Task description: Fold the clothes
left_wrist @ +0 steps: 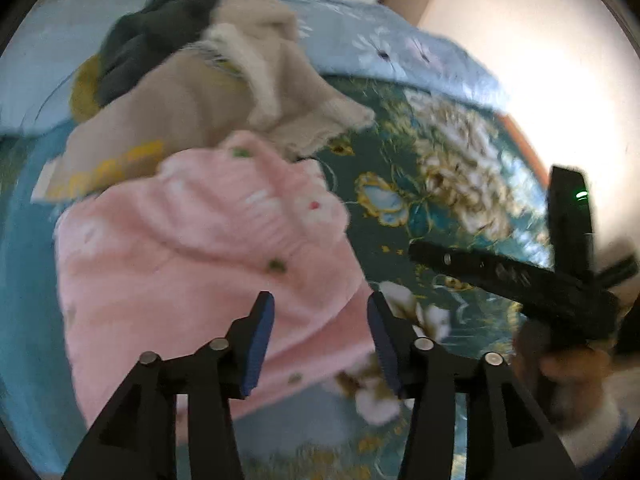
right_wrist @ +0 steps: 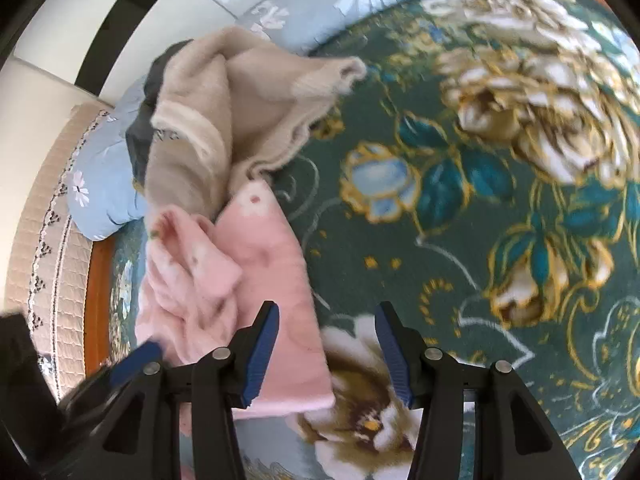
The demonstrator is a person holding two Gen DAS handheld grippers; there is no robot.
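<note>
A crumpled pink garment (left_wrist: 200,248) lies on the green floral bedspread (left_wrist: 440,184). My left gripper (left_wrist: 322,320) hovers over its near right edge, open, and its blue pads press on nothing. In the right wrist view the same pink garment (right_wrist: 260,272) lies partly flat. My right gripper (right_wrist: 326,316) stands open above its right edge and the bedspread (right_wrist: 480,200). Behind the pink piece is a heap with a beige garment (left_wrist: 200,92) (right_wrist: 224,112) over a dark one (left_wrist: 160,28). A hand holds the right gripper (left_wrist: 520,276) at the right of the left wrist view.
A light blue flowered quilt (left_wrist: 380,52) (right_wrist: 100,200) lies bunched behind the heap. Something yellow (left_wrist: 82,88) pokes out under the dark garment. The bed's wooden edge (right_wrist: 96,304) and a beige quilted mat (right_wrist: 48,240) run along the left. The left gripper's blue pad (right_wrist: 136,360) shows at lower left.
</note>
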